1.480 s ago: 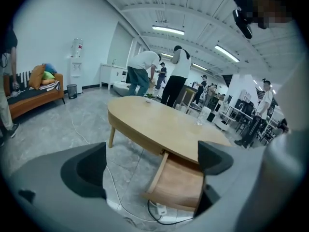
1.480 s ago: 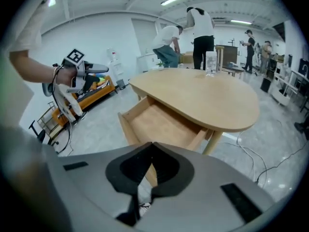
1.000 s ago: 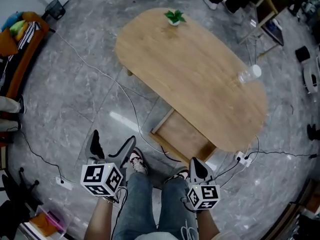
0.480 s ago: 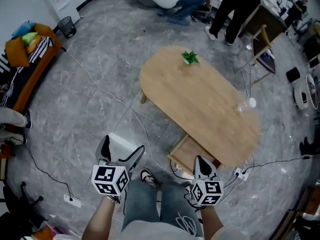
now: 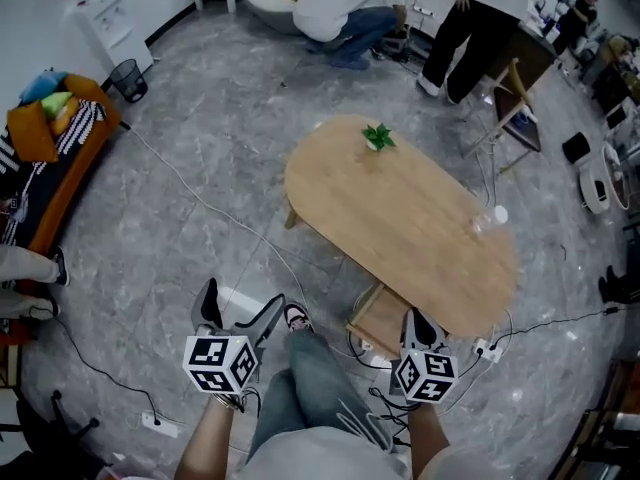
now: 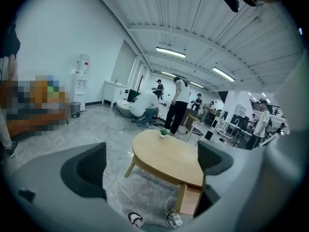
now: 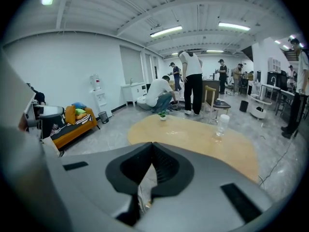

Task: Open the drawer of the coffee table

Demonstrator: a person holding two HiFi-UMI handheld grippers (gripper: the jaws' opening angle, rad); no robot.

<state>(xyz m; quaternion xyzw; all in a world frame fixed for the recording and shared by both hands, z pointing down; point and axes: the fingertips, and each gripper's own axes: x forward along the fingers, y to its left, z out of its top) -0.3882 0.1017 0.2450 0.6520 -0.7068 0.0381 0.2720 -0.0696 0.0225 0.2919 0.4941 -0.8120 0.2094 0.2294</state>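
The oval wooden coffee table [image 5: 400, 218] stands on the grey floor ahead of me. Its drawer [image 5: 383, 320] sticks out from under the near edge, also seen in the left gripper view as the drawer [image 6: 190, 199] below the table [image 6: 166, 153]. My left gripper [image 5: 238, 310] hangs over the floor left of the drawer, jaws wide open and empty [image 6: 152, 163]. My right gripper [image 5: 420, 328] sits just right of the drawer's front, apart from it, jaws shut with nothing between them [image 7: 150, 166].
A small potted plant [image 5: 378, 138] and a clear bottle [image 5: 492, 216] stand on the tabletop. Cables and a power strip [image 5: 485, 346] lie beside the drawer. An orange sofa [image 5: 50, 158] is at the left; people [image 5: 345, 8] and a chair [image 5: 515, 98] are beyond the table.
Both grippers have lifted and drawn back from the table, which now looks smaller and farther. The drawer stays pulled out. People at the back have come into view.
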